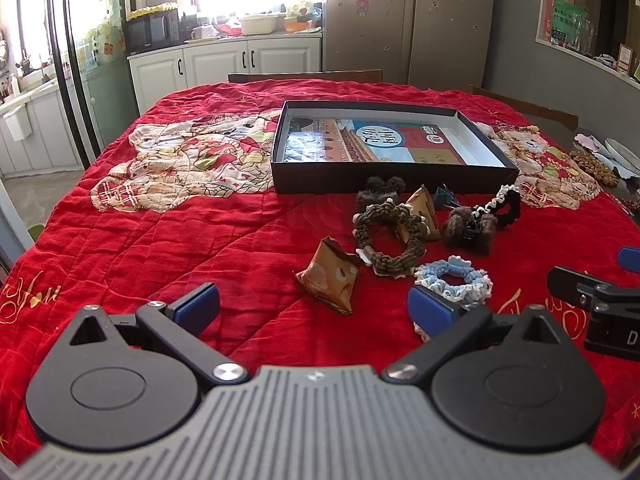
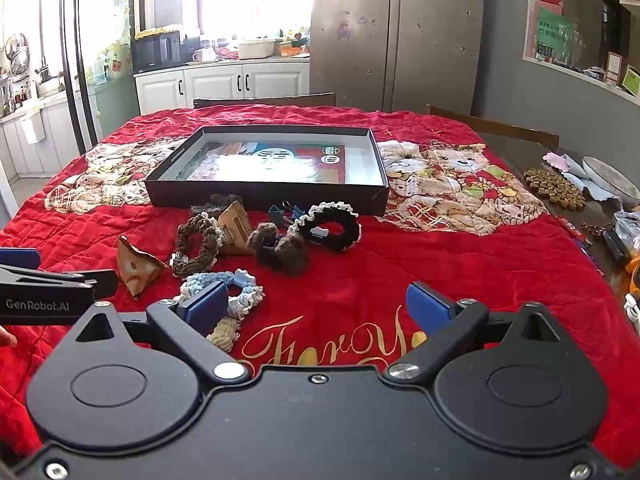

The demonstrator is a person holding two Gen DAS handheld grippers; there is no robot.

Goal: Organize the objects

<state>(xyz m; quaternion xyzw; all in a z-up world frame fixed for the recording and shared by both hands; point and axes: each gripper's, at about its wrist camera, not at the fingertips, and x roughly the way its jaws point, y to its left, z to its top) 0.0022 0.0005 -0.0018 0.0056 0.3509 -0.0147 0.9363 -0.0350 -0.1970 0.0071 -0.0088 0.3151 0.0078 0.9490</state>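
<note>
red quilt (image 1: 160, 240) with plaid bears; black box (image 1: 392, 178); pale blue scrunchie (image 1: 454, 280).

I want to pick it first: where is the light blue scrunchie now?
The light blue scrunchie lies on the red quilt, nearest of the pile, just before the brown scrunchie; in the right wrist view it sits at the lower left.

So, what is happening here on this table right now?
A person holds two grippers over a red quilt. The left gripper and right gripper are both open and hold nothing. Hair scrunchies, among them a light blue scrunchie and a brown scrunchie, lie loose with small paper packets before a shallow black box. None of them is in the box yet.
</note>
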